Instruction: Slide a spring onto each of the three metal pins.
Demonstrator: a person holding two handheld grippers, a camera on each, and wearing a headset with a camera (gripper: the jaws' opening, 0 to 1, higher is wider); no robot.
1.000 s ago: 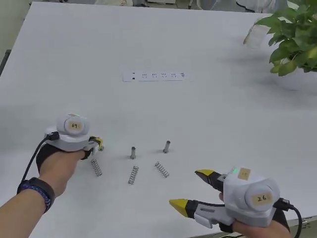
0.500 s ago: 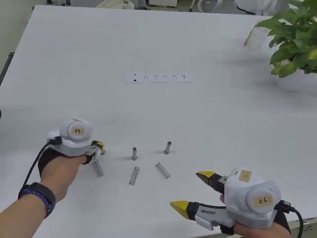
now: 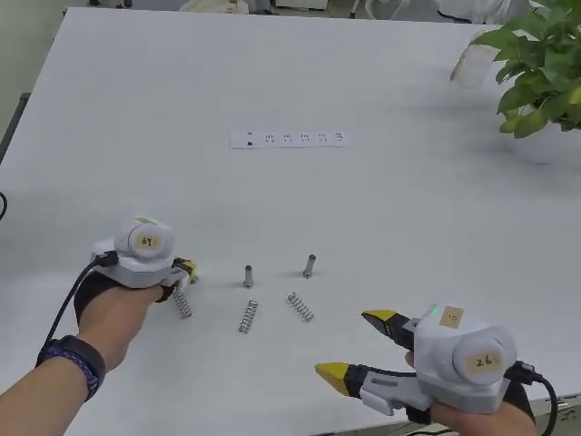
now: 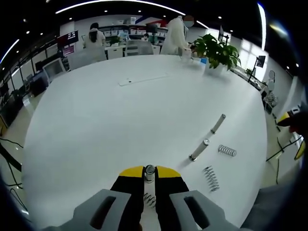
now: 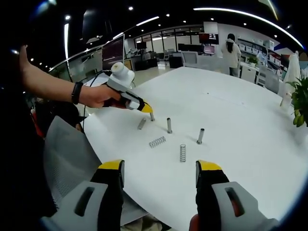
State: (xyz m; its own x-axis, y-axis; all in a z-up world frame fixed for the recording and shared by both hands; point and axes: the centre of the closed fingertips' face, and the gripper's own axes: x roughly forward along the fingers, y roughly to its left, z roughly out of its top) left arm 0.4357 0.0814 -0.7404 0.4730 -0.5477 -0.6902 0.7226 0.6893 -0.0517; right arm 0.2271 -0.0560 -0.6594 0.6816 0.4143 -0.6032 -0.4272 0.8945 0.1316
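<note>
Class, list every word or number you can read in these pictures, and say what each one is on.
"26": round sticker on the right gripper.
Round tag on the left gripper: two digits, too blurred.
Power strip markings: too small.

White worktop, mostly bare. White power strip lies flat near its middle. Far right of the strip and a bit beyond it: leafy green plant in a white pot. Translucent cup just left of the plant, also right of the strip. Well beyond the strip, off the worktop: person in white, second person, office desks, a wall screen, ceiling lights.
</note>
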